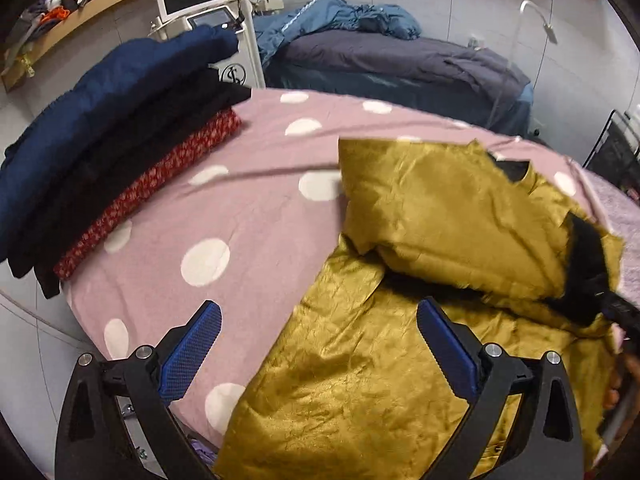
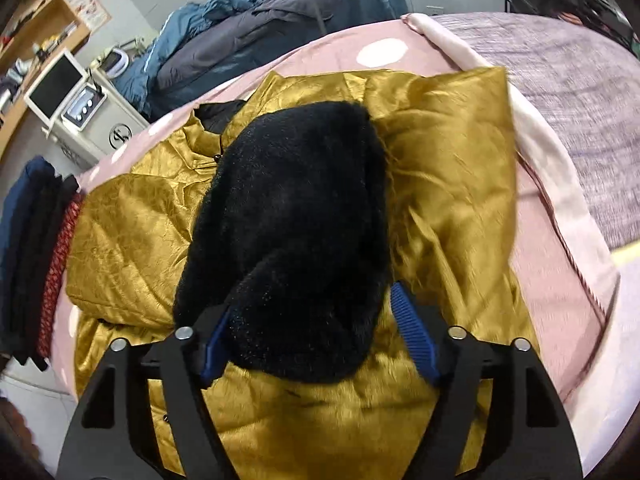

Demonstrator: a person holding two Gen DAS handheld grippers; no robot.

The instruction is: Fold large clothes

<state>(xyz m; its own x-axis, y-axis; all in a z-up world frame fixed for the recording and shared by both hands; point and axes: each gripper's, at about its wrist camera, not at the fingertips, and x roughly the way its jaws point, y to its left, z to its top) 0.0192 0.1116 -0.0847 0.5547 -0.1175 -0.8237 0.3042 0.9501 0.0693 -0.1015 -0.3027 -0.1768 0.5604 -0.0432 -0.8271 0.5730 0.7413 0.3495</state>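
1. Left gripper (image 1: pixel 318 344): its fingers (image 1: pixel 192 354) stand wide apart and hold nothing. The mustard-gold jacket (image 1: pixel 360 380) lies on the polka-dot bedspread (image 1: pixel 240 208), its hem under the right-hand finger; I'd press it flat there as an anchor.
2. Stack of folded clothes (image 1: pixel 100 152) sits well beyond the left-hand finger; keep clear.
3. Right gripper (image 2: pixel 316 332): the black fur cuff (image 2: pixel 288 232) fills the gap between its spread fingers; whether they pinch it I cannot tell. Carry the sleeve straight across the chest.

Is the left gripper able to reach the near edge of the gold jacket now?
Probably yes: the left gripper is open right above the gold jacket, with nothing between them.
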